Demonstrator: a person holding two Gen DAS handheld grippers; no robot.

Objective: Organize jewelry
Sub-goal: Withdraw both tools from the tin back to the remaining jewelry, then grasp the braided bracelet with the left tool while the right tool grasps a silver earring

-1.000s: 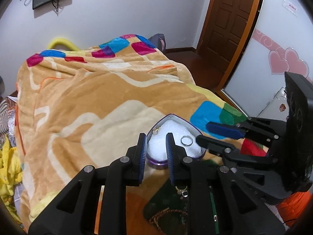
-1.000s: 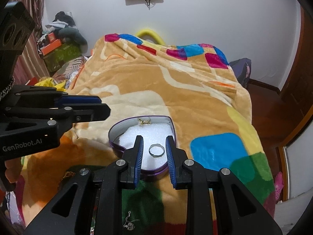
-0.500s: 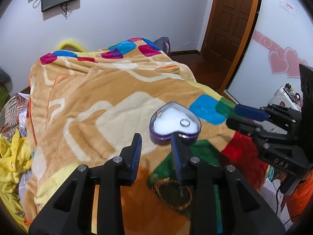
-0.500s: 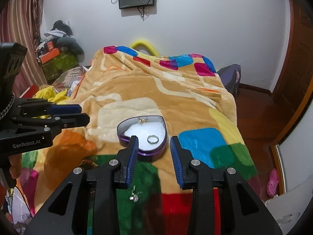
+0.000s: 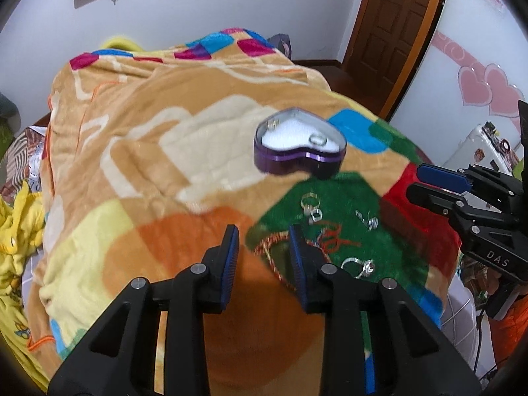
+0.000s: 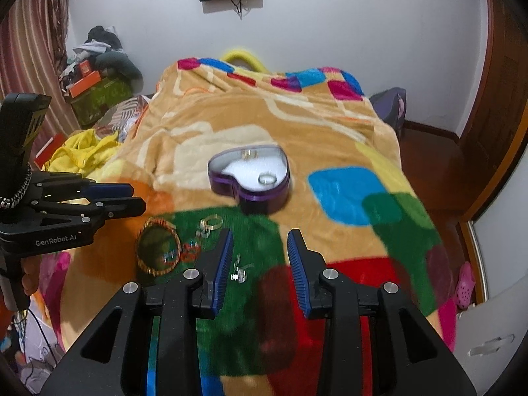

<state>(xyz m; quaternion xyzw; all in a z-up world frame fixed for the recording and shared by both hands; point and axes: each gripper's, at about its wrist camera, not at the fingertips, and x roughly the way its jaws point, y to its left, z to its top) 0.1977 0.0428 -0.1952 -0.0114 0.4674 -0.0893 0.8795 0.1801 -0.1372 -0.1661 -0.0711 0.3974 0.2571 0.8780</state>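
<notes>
Both grippers hang open above loose jewelry on a blanket, a heart box beyond them.

The left gripper (image 5: 262,254) and right gripper (image 6: 259,257) each have fingers spread, holding nothing. The purple box (image 6: 250,178) sits on the blanket (image 6: 330,138) with a silver ring (image 6: 266,179) and a gold piece (image 6: 249,154) on its white foam. Near the fingers, on a green patch, lie a bangle (image 6: 158,247), rings (image 5: 312,206) and small silver pieces (image 6: 239,272).
</notes>
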